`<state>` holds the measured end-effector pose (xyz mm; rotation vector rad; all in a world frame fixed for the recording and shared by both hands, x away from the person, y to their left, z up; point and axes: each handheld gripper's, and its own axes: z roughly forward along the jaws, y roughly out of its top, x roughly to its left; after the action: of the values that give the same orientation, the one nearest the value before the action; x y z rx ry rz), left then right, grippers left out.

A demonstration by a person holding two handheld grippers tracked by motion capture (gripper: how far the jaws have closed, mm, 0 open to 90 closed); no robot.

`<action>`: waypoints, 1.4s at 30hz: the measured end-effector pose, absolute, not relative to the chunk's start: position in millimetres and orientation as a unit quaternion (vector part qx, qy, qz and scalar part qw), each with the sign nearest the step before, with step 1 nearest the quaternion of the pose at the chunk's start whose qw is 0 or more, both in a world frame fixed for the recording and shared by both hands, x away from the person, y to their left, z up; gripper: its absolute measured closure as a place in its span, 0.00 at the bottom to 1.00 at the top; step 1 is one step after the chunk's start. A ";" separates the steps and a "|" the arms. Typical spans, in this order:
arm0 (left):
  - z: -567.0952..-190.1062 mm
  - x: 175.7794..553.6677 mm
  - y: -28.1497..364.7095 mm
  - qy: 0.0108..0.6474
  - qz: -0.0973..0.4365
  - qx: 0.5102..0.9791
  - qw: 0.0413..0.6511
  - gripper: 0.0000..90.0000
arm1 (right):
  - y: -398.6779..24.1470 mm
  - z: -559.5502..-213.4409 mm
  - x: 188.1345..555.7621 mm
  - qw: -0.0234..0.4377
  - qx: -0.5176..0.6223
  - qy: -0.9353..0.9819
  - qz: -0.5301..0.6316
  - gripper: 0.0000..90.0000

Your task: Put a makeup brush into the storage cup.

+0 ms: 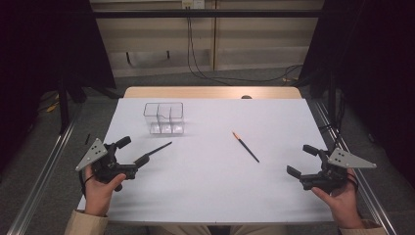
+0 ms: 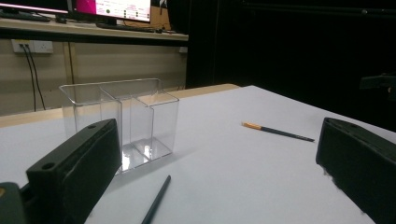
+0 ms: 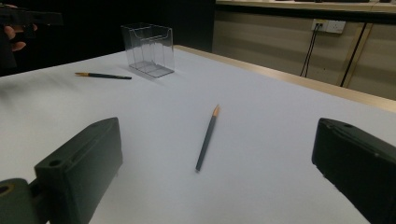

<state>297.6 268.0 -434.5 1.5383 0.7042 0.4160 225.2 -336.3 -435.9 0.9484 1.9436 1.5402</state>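
A clear plastic holder (image 1: 164, 118) with several compartments stands empty on the white table (image 1: 210, 191), left of centre toward the back. A dark pencil (image 1: 159, 148) lies just ahead of my left gripper (image 1: 132, 152), which is open and holds nothing. An orange-tipped pencil (image 1: 245, 147) lies right of centre, well to the left of my open, empty right gripper (image 1: 301, 160). In the left gripper view the holder (image 2: 119, 121) rises behind the left jaw and the dark pencil (image 2: 156, 200) lies between the jaws. In the right gripper view the orange-tipped pencil (image 3: 207, 137) lies ahead between the jaws.
A wooden strip (image 1: 213, 92) runs along the table's far edge. Metal rails (image 1: 41, 176) flank the table on the floor. Cables (image 1: 220, 73) hang and trail behind it. The other hand (image 3: 14, 32) holds its gripper at the top left of the right gripper view.
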 end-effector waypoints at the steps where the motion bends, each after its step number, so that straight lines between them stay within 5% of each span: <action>1: -433.9 298.4 268.8 0.308 0.184 0.676 0.643 0.00 | -336.0 -436.1 225.4 0.239 0.348 0.710 0.564 0.02; 42: -422.3 351.1 251.5 0.303 0.203 0.667 0.649 0.00 | -333.6 -435.6 218.0 0.238 0.339 0.710 0.569 0.01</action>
<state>351.1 251.5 -422.3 1.5162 0.6892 0.4621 218.0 -333.6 -435.6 0.9289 1.9445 1.5597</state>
